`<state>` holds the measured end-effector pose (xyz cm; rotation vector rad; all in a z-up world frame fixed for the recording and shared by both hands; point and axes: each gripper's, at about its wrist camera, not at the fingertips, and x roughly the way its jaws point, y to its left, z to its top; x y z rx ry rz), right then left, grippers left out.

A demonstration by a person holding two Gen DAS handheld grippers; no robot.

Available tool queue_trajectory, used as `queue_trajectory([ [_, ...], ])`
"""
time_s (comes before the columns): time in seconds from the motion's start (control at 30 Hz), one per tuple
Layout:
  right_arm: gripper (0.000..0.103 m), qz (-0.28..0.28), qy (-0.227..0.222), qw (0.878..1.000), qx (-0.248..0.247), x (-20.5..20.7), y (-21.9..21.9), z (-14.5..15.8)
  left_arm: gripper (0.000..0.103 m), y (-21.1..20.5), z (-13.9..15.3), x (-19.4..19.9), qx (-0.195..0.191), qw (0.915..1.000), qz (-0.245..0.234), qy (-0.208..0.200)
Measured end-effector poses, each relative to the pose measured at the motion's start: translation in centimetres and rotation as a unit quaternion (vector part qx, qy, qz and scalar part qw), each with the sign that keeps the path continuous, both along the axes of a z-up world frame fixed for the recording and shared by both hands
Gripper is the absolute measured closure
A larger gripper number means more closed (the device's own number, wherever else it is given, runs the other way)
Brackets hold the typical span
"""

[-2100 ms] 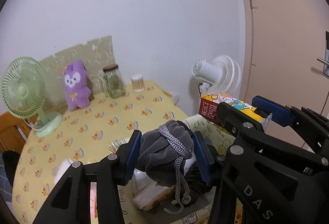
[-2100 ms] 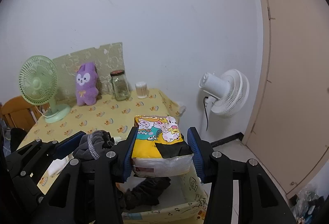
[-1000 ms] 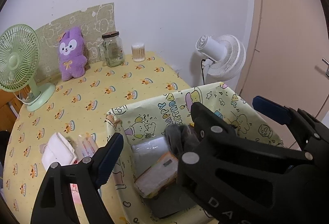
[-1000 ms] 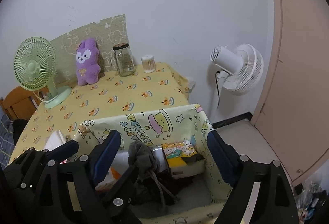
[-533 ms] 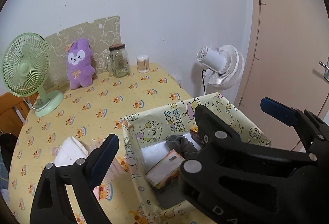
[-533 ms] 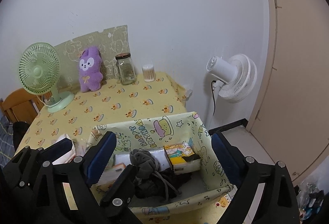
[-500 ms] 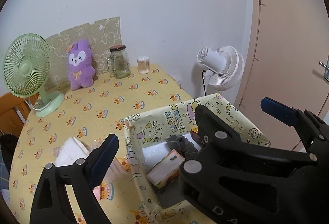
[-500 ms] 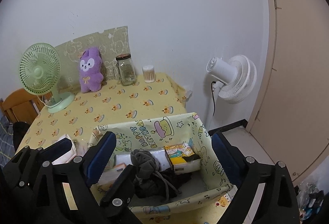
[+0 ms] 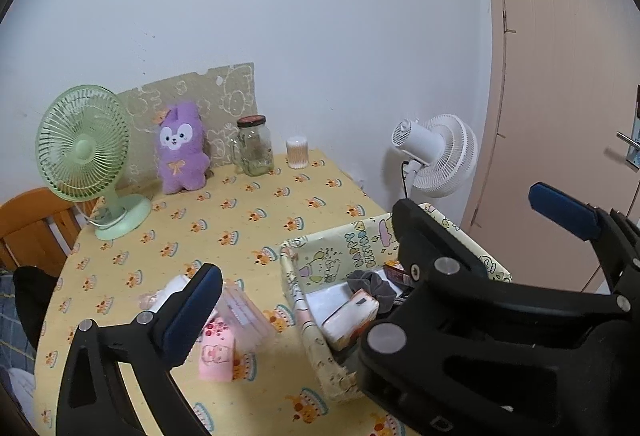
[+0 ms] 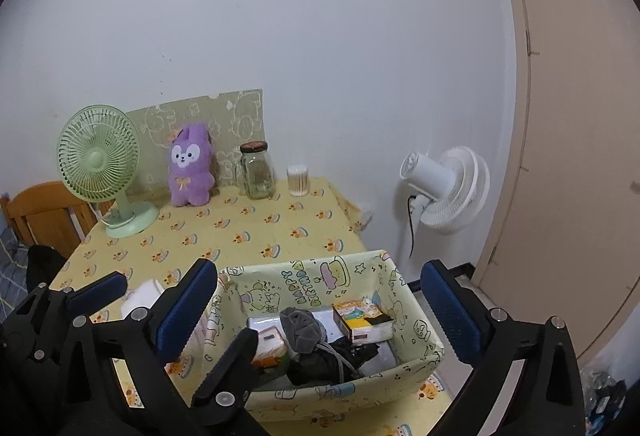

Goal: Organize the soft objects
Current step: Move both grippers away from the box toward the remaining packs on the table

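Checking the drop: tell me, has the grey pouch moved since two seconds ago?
Yes. The grey pouch went down from the left hand-held gripper into the fabric bin.

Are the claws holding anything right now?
No. The left claw and right claw are both open and empty, above the fabric basket.

A yellow-clothed table (image 10: 280, 232) carries a fabric basket (image 10: 420, 320), green fan (image 10: 100, 159), purple plush (image 10: 190, 165), glass jar (image 10: 258, 171) and pink packet (image 9: 218, 354).

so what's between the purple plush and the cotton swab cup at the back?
A glass jar with a dark lid stands between the purple plush and the cotton swab cup, apart from both. The right wrist view shows it clearly.
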<state>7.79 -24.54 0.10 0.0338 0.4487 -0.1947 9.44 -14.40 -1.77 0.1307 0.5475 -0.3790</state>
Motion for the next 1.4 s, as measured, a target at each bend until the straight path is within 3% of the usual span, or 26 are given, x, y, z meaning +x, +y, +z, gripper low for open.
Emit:
queue_trajectory([
  [0.73,0.000,0.039,-0.026,0.999,-0.008,-4.4,5.9,2.1,0.000,6.2,2.2,-4.9,-0.011,0.9983,0.030,-0.049],
  [1.4,0.000,0.052,-0.013,0.999,0.009,-5.1,10.7,-0.7,0.000,10.9,-0.2,-5.8,-0.002,0.9982,0.038,-0.047],
])
